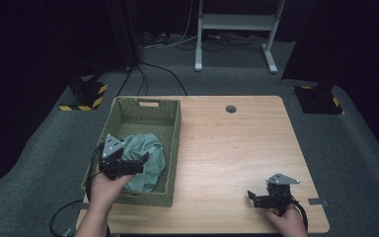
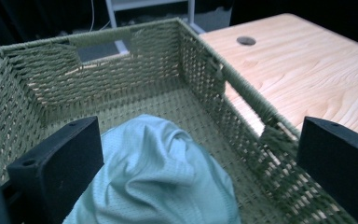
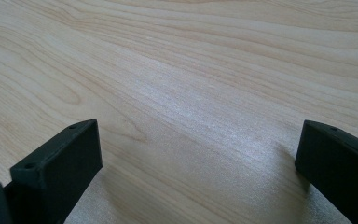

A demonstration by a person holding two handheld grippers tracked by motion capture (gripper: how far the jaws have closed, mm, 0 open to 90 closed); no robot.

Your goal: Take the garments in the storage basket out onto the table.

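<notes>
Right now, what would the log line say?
left gripper: open, over cloth in basket | right gripper: open, empty, low over table | cloth: crumpled, not gripped

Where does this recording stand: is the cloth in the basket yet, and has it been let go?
Looks done: the teal cloth lies bunched inside the green woven basket. In hand: nothing; the left hand-held gripper hovers over the cloth with jaws wide open, and the right hand-held gripper sits open over the bare wooden table. Left: probably just withdrawing.
</notes>
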